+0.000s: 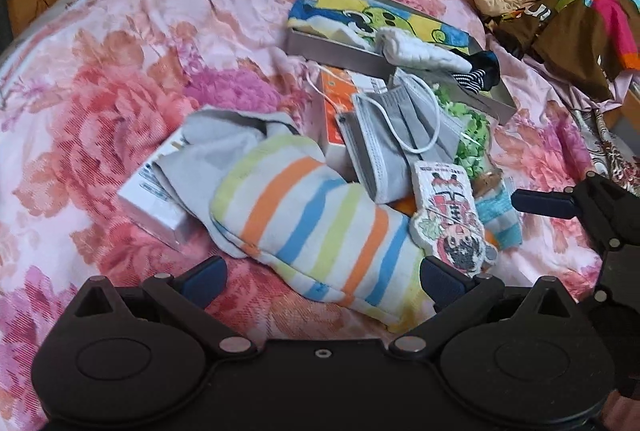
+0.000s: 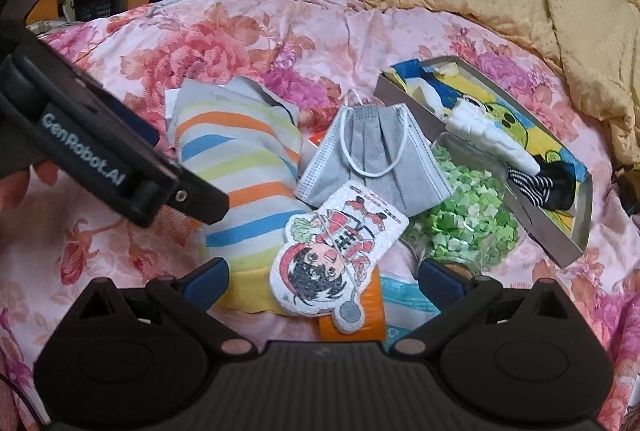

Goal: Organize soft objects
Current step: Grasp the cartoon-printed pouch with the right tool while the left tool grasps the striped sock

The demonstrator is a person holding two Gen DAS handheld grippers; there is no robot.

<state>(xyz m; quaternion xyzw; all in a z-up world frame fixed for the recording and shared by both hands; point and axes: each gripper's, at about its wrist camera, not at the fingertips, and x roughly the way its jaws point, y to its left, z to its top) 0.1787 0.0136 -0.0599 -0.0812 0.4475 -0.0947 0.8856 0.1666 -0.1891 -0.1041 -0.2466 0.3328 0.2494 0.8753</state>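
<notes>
I have both grippers wide apart and empty over the bed (image 1: pixel 100 79). The left gripper (image 1: pixel 322 279) hangs just short of the striped sock (image 1: pixel 320 227), its jaws straddling the sock's near end without touching it. The right gripper (image 2: pixel 322 277) hovers over the cartoon plush tag (image 2: pixel 332 247), which lies on an orange packet (image 2: pixel 374 315), jaws spread to either side.

As for progress, I judge the job partly done. The grey box (image 1: pixel 332 49) at the far right already holds a cartoon-print cloth (image 1: pixel 360 17), a rolled white cloth (image 1: pixel 420 51) and a dark striped sock (image 1: pixel 480 75), though the last two spill over its near rim.

Left outside, heaped in the middle of the bed: the striped sock lying over a grey cloth (image 1: pixel 224 139), the grey face mask (image 1: pixel 396 127) resting on an orange-and-white carton (image 1: pixel 340 99), and the plush tag. A bag of green bits (image 2: pixel 468 215) sits against the box, and a white carton (image 1: pixel 154 203) lies at the left of the heap; I take those as hard items that need not go in. So several soft pieces remain to move, the striped sock looking nearest to hand.
</notes>
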